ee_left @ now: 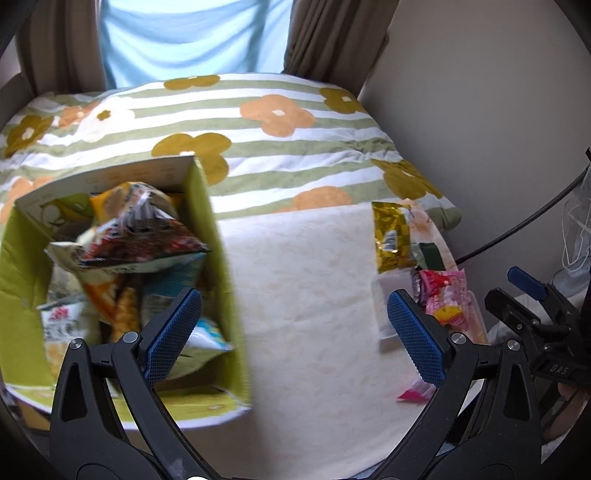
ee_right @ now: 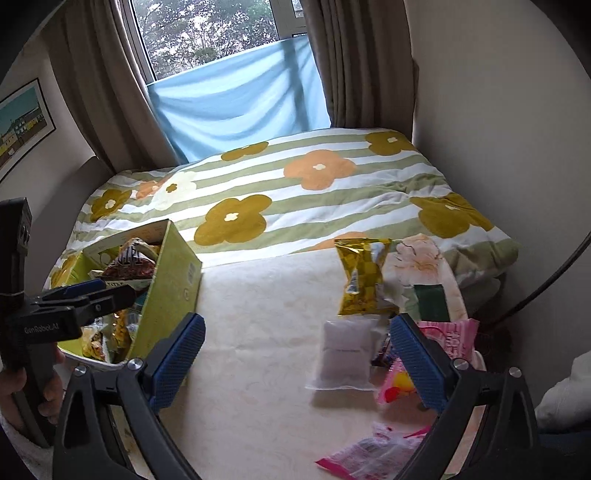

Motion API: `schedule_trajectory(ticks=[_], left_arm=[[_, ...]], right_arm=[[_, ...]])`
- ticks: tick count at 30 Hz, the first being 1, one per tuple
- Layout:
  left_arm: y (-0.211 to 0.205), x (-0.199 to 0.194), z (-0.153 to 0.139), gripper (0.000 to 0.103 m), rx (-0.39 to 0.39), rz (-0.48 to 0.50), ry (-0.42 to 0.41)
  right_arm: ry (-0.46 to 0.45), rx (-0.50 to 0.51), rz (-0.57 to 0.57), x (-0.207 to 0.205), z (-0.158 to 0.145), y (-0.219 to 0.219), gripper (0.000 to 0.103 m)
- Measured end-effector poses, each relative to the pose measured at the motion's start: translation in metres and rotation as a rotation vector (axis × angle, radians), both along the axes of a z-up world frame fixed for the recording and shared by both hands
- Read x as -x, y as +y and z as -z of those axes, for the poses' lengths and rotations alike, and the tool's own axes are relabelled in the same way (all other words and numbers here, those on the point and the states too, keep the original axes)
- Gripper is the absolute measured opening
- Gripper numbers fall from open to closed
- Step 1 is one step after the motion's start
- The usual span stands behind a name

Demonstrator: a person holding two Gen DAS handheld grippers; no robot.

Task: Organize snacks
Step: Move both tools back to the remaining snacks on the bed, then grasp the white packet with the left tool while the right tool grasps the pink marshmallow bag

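Note:
A green cardboard box (ee_left: 218, 266) stands on the left of a cream mat (ee_left: 303, 295), filled with several snack bags (ee_left: 136, 236); it also shows in the right wrist view (ee_right: 173, 291). My left gripper (ee_left: 293, 332) is open and empty, its left finger over the box. My right gripper (ee_right: 297, 363) is open and empty above the mat. On the right lie a gold snack bag (ee_right: 360, 280), a white packet (ee_right: 345, 354), pink packets (ee_right: 454, 339) and a clear pink-edged packet (ee_right: 373, 450). The gold bag (ee_left: 391, 236) and pink packets (ee_left: 443, 295) show in the left view too.
The mat lies on a bed with a flowered striped quilt (ee_right: 295, 184). A wall (ee_right: 498, 110) runs along the right, with a black cable (ee_right: 554, 273). Curtains and a window (ee_right: 207, 33) are behind. The left gripper body (ee_right: 55, 310) appears at the left of the right view.

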State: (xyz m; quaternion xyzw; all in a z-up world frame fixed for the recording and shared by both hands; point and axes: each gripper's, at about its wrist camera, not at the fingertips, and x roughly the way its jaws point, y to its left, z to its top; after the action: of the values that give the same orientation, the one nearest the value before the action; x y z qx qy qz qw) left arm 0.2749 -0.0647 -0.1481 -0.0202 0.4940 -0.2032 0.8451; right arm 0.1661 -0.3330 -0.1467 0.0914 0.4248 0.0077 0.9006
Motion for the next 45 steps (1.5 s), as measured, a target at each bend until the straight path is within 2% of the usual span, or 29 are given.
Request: schedule_trajectory(ticks=[6,12,13,14,15,17,20,23,26,28,30,36,41,45], left_arm=[[-0.06,0.008,0.012,0.1,0.007,-0.006,0.036],[-0.12,0.012,0.038,0.1,0.001,-0.004,0.099],[-0.127,0.013,0.043,0.1,-0.001,-0.005,0.11],[-0.134,0.014,0.048,0.1,-0.004,-0.004,0.12],[-0.141,0.016,0.054,0.1,-0.01,-0.003,0.131],[-0.152,0.017,0.065,0.1,-0.022,0.005,0.156],[-0.167,0.017,0.084,0.1,-0.047,0.021,0.197],[-0.177,0.014,0.104,0.1,-0.083,0.038,0.233],[-0.182,0.01,0.122,0.1,-0.11,0.059,0.271],[-0.185,0.008,0.131,0.1,-0.124,0.075,0.289],[-0.189,0.006,0.141,0.1,-0.14,0.091,0.309],[-0.198,0.0,0.16,0.1,-0.167,0.123,0.334],[-0.206,-0.002,0.172,0.099,-0.174,0.149,0.358],[-0.215,-0.004,0.177,0.093,-0.199,0.174,0.358]], right_arm=[[0.018,0.05,-0.057,0.009,0.018,-0.055,0.1],[0.037,0.07,-0.155,0.012,0.041,-0.085,0.1],[0.053,0.074,-0.182,0.012,0.046,-0.091,0.1],[0.125,0.091,-0.253,0.01,0.058,-0.098,0.1],[0.153,0.115,-0.278,0.009,0.063,-0.101,0.101],[0.167,0.157,-0.326,0.01,0.071,-0.104,0.101],[0.188,0.163,-0.373,0.007,0.085,-0.112,0.101],[0.186,0.207,-0.425,0.004,0.094,-0.11,0.101],[0.172,0.33,-0.485,0.003,0.102,-0.1,0.1],[0.17,0.364,-0.508,0.003,0.104,-0.097,0.1],[0.182,0.459,-0.594,0.001,0.113,-0.086,0.1],[0.209,0.571,-0.728,-0.008,0.13,-0.071,0.1],[0.221,0.58,-0.81,-0.015,0.135,-0.065,0.1],[0.279,0.518,-0.864,-0.029,0.141,-0.065,0.1]])
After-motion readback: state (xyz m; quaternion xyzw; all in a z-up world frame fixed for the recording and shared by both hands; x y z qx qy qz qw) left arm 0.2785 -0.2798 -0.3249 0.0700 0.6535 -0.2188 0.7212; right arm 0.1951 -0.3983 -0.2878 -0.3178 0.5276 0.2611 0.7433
